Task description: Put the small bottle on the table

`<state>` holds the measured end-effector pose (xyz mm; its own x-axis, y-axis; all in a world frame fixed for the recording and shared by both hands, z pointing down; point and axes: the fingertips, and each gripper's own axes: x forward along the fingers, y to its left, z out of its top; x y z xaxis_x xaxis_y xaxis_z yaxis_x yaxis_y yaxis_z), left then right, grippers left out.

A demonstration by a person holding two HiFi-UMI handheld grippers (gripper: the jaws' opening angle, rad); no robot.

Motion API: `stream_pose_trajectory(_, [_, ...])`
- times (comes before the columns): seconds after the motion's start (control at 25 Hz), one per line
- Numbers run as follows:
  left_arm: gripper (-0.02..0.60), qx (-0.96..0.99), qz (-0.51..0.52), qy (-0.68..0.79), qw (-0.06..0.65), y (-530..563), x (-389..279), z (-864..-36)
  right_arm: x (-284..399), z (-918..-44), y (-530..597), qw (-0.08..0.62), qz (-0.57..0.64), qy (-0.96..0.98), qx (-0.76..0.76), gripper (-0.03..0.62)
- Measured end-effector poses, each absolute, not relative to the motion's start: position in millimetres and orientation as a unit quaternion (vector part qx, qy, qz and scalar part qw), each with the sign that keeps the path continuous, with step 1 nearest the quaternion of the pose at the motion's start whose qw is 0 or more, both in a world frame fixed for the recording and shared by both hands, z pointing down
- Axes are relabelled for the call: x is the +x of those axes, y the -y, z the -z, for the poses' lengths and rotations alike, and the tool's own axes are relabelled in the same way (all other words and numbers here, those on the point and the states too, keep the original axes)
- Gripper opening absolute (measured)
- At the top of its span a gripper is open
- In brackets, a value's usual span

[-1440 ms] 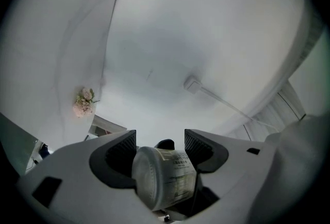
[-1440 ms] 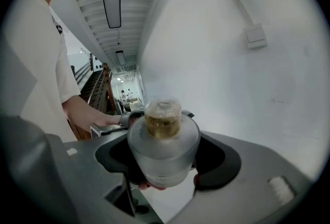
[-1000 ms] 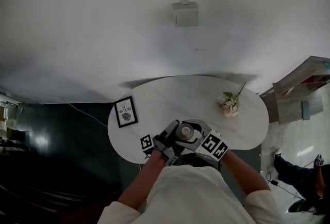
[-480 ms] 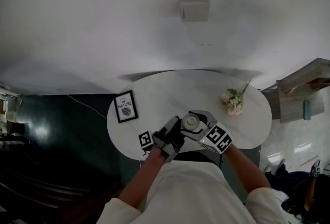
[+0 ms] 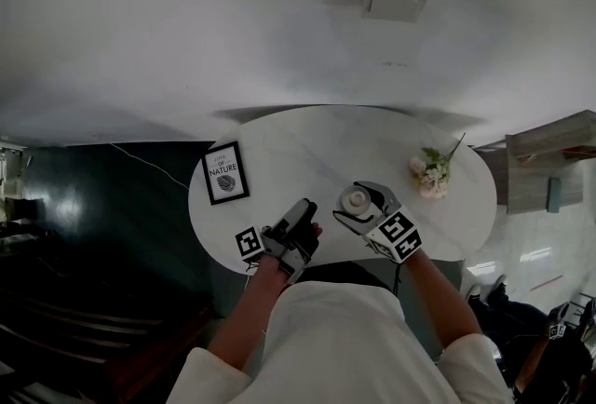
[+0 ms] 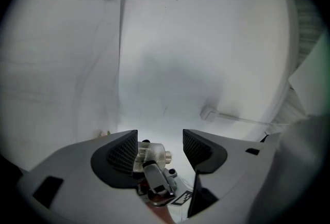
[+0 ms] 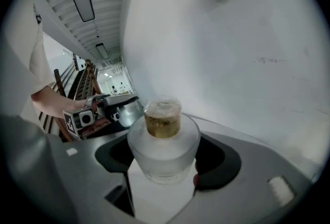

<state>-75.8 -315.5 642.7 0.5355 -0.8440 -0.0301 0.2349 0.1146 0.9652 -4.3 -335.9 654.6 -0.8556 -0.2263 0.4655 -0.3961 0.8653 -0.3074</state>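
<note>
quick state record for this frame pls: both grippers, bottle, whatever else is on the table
right gripper: shut on the small bottle
left gripper: open, empty, apart from the right one
small bottle: frosted, upright, above the near part of the table; cannot tell if it has touched down
table: white, oval
also on table: framed picture at left, flower sprig at right

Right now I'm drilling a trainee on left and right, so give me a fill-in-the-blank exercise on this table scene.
Of the left gripper and the right gripper, the ___ one holds the small bottle.
In the head view, the framed picture stands on the table's ___ side.
The flowers lie near its ___ edge.
Missing words: right; left; right.
</note>
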Motion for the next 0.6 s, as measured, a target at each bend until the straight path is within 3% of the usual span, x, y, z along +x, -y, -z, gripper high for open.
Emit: stream_pose_trajectory(0.6, [0.239, 0.497, 0.387, 0.324, 0.706, 281, -101, -691, 1, -786, 326, 0.269, -0.268, 0.9, 0.216, 0.347])
